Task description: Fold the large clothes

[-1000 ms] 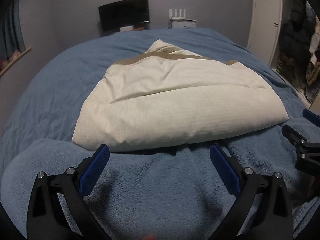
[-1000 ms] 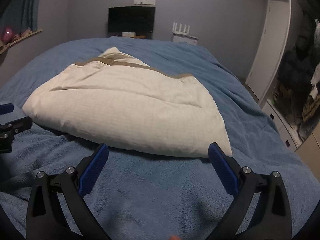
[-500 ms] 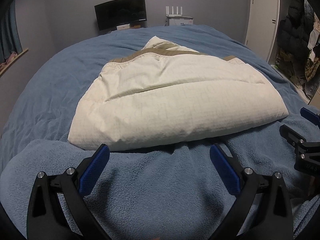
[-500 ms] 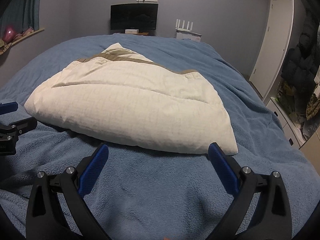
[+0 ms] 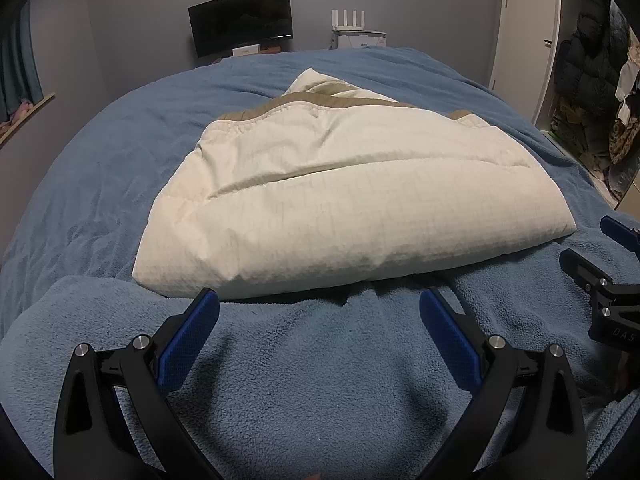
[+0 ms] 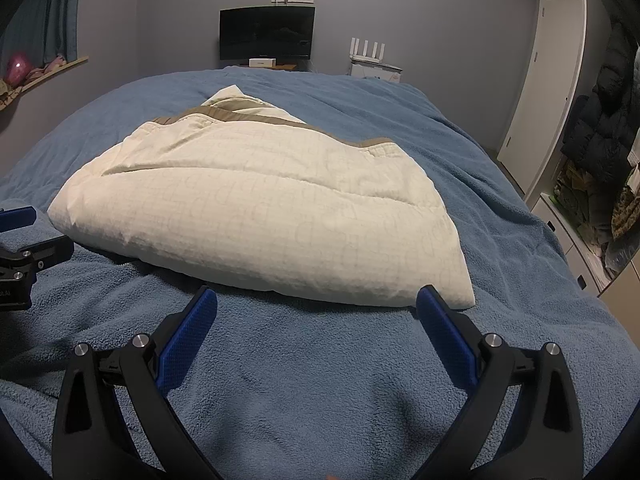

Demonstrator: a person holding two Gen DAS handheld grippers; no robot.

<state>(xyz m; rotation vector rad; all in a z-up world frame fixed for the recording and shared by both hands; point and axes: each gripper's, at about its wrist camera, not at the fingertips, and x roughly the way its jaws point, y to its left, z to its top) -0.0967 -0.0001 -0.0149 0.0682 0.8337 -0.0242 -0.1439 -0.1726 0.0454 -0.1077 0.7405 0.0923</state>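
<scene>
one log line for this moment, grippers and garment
left gripper: open, empty | right gripper: open, empty | garment: folded on bed, untouched

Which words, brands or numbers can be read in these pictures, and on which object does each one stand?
"DAS", cut off by the picture edge: on the black body of the right gripper, seen from the left wrist view.
"OLAI", dim and cut off, an uncertain reading: on the black body of the left gripper, seen from the right wrist view.
White box under the monitor: its dark print is too small to read.
Cream garment: no text visible.
</scene>
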